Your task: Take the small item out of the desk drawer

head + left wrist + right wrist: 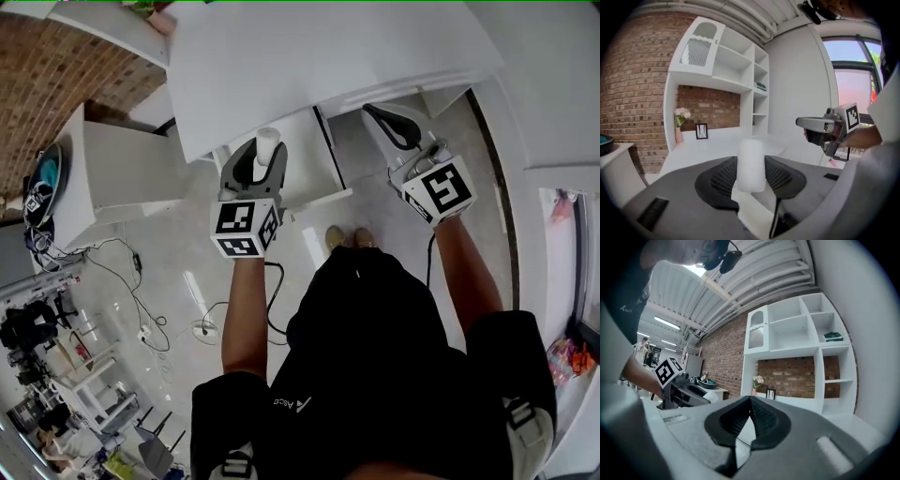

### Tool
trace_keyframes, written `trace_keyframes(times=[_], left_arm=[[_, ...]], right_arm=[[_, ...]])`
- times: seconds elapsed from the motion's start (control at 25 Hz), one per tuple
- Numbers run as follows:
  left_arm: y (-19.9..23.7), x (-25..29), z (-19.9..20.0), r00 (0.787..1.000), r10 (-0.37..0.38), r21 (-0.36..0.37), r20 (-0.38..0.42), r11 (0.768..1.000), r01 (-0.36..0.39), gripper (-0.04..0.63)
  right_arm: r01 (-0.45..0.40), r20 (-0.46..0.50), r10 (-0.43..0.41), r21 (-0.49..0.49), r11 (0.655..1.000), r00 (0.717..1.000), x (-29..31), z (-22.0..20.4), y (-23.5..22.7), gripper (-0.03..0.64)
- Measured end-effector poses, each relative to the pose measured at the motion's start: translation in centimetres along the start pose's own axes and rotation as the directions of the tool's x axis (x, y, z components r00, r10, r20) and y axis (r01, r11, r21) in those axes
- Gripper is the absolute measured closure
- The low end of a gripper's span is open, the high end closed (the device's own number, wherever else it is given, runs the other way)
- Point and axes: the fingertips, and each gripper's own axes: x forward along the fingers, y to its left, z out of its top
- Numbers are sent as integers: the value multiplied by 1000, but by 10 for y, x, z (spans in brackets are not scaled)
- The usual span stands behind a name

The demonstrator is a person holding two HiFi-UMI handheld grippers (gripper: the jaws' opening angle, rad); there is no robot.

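White cylinder [751,164] clamped in L gripper [259,161], near desk [319,47] edge.
R gripper [750,401] alongside: jaws pressed together, nothing btwn them.

Brick wall [633,84], white shelf unit [726,61], white desk [309,56], pale glossy floor [187,258], bright window [851,61], strip-lit ribbed ceiling [754,273]

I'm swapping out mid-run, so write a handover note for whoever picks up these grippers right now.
Left gripper: shut on the small white cylinder, held in the air in front of the white desk.
Right gripper: shut, empty, raised alongside.
Done: the item is gripped and off any surface.
Left: probably set it down somewhere. Whether the drawer is open or shut cannot be told from these views.
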Motion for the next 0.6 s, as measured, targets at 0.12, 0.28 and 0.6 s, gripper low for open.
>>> trace_keyframes(times=[0.12,0.28,0.6], left_arm=[[-6,-28,40,992,9,-6,128,1000,-8,420],[-18,-62,81,961,34,24,276,999,-42,420],[-33,-104,125,912,56,40,406,996,-79,420]], right_arm=[[2,20,-2,-11,1000,1000,-4,21,4,617],[10,55,-10,0,1000,998,-11,39,5,617],[-8,111,7,7,1000,994,-17,63,21,617]])
